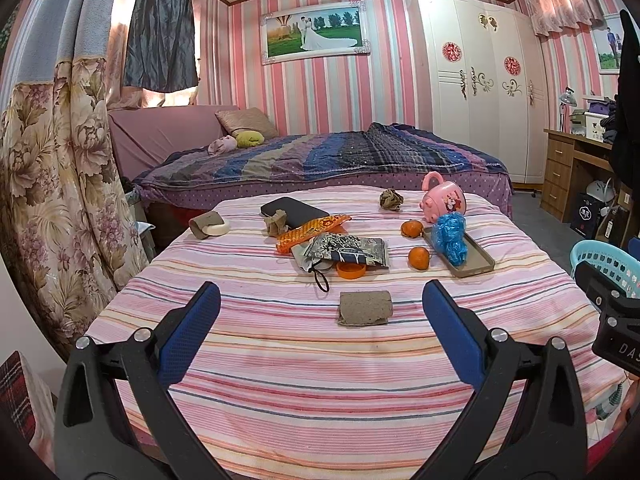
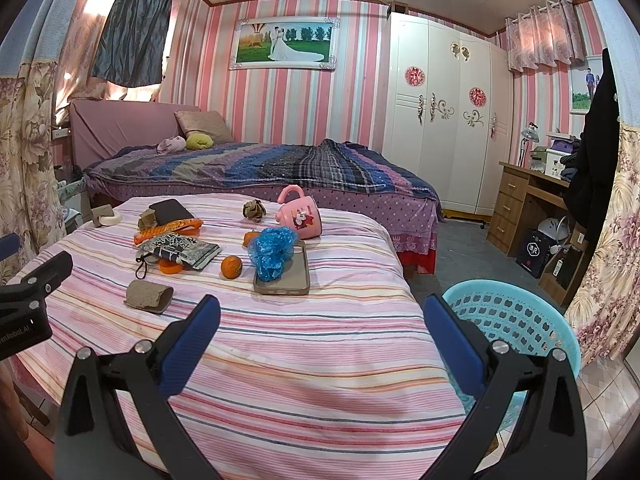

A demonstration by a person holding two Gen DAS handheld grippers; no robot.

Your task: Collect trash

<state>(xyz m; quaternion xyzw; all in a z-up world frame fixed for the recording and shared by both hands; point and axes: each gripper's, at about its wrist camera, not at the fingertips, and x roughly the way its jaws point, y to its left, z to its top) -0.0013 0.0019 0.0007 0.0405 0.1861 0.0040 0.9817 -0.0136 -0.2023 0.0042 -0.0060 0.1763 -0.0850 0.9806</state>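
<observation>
While both tools hover over the striped cloth [image 1: 280, 380], the left gripper [image 1: 320, 332] has its blue pads spread wide with nothing between them, and the right gripper [image 2: 320, 340] is likewise agape and empty. Far left beyond the left gripper, a brown paper scrap [image 1: 202, 224] leans on a white bar [image 1: 218, 229]; next comes a black case [image 1: 294, 212] with a crumpled brown scrap [image 1: 277, 222] against it. An orange wrapper [image 1: 310, 230] lies above a patterned pouch [image 1: 348, 250], its printing too small to read, and an orange lid [image 1: 351, 271] pokes out below. Straight ahead, between the left gripper's fingers, sits a flattened cardboard tube [image 1: 365, 308]. Further right are a brown wad [image 1: 391, 199], two tangerines [image 1: 419, 258], and a blue plastic bag [image 1: 450, 236] resting in a grey tray [image 1: 478, 264]. A pink mug [image 1: 442, 198] with a cartoon mouse lies tipped behind. Right of the right gripper, a turquoise basket [image 2: 516, 320] stands beside the table. The other tool's body shows "DAS" at the left view's right edge, and "Robot.AI" in the right view.
</observation>
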